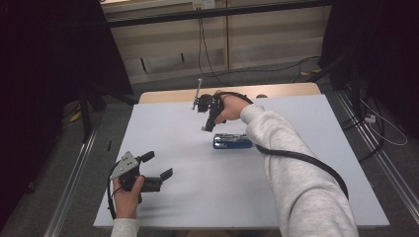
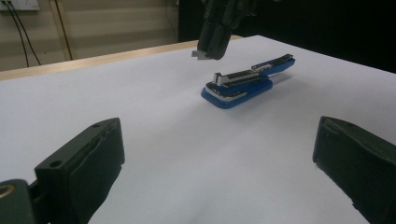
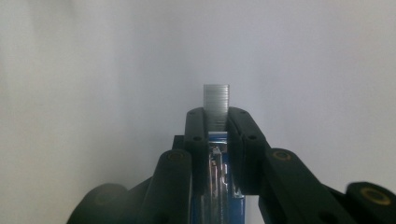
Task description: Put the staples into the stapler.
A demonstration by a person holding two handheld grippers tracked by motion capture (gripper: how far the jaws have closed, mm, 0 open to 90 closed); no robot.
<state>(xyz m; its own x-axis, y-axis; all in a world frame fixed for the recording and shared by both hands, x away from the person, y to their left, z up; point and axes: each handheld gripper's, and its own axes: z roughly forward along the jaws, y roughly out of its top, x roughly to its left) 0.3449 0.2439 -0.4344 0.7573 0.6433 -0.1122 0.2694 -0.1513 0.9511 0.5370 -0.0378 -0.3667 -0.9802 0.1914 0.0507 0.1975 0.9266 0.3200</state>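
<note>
Two hands working, one tool resting wide, the other pinching tight

The left hand (image 1: 127, 193) is gripping the left tool (image 1: 157, 165) low at the near left, forearm entering from the bottom edge, and its jaws are standing wide apart with nothing between them. The right arm, in a light grey sleeve (image 1: 296, 173), is stretching forward across the middle; the right hand (image 1: 230, 108) is tilting the right tool (image 1: 207, 126) downward, its jaws pressing together on a strip of staples (image 3: 216, 100) poking out past the tips.

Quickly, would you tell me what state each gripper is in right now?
Left gripper: open, holding nothing.
Right gripper: shut on a strip of staples, above the blue stapler.
</note>
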